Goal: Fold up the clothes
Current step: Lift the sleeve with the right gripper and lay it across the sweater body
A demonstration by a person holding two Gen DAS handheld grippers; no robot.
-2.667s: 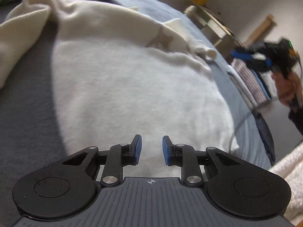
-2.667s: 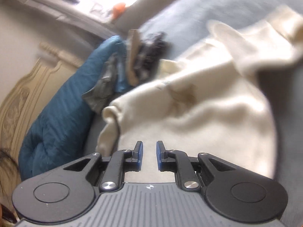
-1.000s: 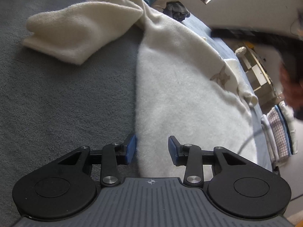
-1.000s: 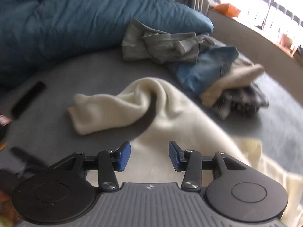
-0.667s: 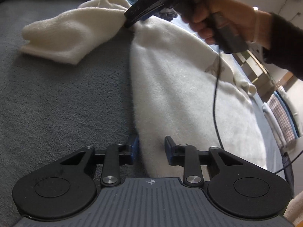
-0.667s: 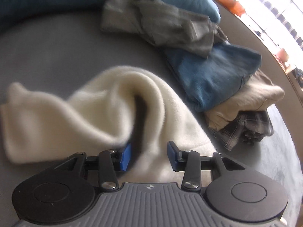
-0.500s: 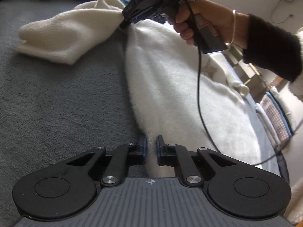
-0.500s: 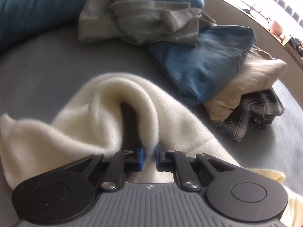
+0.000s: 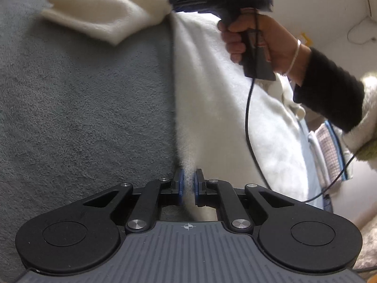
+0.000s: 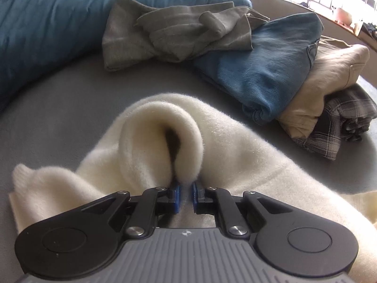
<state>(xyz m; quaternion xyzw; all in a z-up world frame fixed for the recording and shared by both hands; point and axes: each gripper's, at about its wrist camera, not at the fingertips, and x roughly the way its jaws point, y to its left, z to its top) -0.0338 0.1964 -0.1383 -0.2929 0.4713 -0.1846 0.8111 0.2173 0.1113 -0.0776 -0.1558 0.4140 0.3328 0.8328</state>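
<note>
Cream fleece sweater (image 9: 212, 99) lies lengthwise on grey bed (image 9: 82, 106), running lower centre to top. Left gripper (image 9: 187, 184) pinches near edge; right gripper (image 10: 185, 194) clamps the sleeve fold, top of frame.

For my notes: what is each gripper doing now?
Left gripper: shut on the cream sweater edge.
Right gripper: shut on the sweater's shoulder fold.

Left gripper (image 9: 187, 184) — right gripper (image 10: 185, 194) — both clamped
</note>
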